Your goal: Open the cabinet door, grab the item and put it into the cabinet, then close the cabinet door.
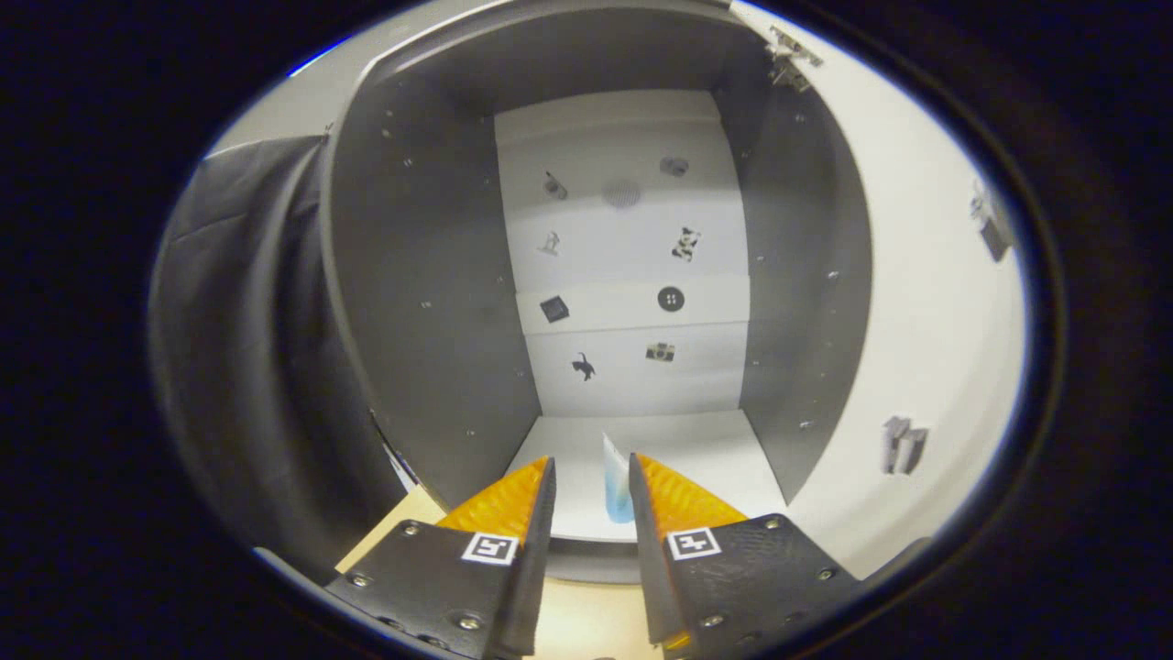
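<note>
Gripper view looks along the claw (591,481) into an open cabinet. Its two fingers stand a little apart, and a small tube (617,486) with a pale top and blue lower part sits between them, against the inner face of the right finger. Whether the left finger also presses on the tube cannot be told, so the grip itself is unclear.

Under the fingers lies a light wooden surface (586,623). Just ahead of the fingertips begins the white floor of the cabinet (706,454), and the tube stands over its front edge. To the left and right of the claw rise the grey side walls (431,302) of the cabinet. Beyond them, straight ahead, is the white back panel (623,266), dotted with small dark stickers.

Right of the claw the white cabinet door (926,302) stands swung open, with a metal hinge (790,57) at its upper corner. Left of the claw hangs black cloth (238,367).
</note>
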Demonstrator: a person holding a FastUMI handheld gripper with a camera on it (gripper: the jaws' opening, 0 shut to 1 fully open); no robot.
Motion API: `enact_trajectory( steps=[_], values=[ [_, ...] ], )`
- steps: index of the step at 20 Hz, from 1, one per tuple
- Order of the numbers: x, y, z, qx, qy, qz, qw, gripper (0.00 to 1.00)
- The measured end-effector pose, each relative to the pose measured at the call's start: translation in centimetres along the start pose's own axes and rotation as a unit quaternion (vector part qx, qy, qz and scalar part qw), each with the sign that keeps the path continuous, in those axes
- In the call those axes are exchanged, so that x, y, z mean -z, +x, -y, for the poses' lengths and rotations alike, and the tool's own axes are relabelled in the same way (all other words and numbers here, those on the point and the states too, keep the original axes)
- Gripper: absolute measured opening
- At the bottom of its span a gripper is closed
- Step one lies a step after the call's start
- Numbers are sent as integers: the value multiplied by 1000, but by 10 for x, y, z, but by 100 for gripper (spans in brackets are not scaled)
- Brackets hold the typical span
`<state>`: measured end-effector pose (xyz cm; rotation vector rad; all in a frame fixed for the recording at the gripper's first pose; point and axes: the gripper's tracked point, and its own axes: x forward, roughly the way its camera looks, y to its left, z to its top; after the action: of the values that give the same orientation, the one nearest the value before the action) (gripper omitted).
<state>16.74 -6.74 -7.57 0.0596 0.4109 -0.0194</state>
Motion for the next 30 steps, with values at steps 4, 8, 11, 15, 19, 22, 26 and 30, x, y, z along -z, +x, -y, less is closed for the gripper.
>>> enact_trajectory(
  steps=[4, 8, 11, 15, 19, 22, 26, 30],
  values=[
    [-18, -54, -2, 12, -11, 45, 999, 59],
    [-23, -107, 1, 31, -18, 70, 997, 82],
    [-21, -143, 14, 66, -29, 82, 994, 91],
    [-19, -190, 28, 111, -47, 99, 988, 91],
    [-14, -236, 53, 151, -25, 100, 983, 91],
    [-9, -273, 66, 168, 2, 102, 980, 91],
    [0, -311, 85, 194, 21, 101, 975, 91],
    [12, -337, 103, 218, 28, 94, 971, 92]
  ],
)
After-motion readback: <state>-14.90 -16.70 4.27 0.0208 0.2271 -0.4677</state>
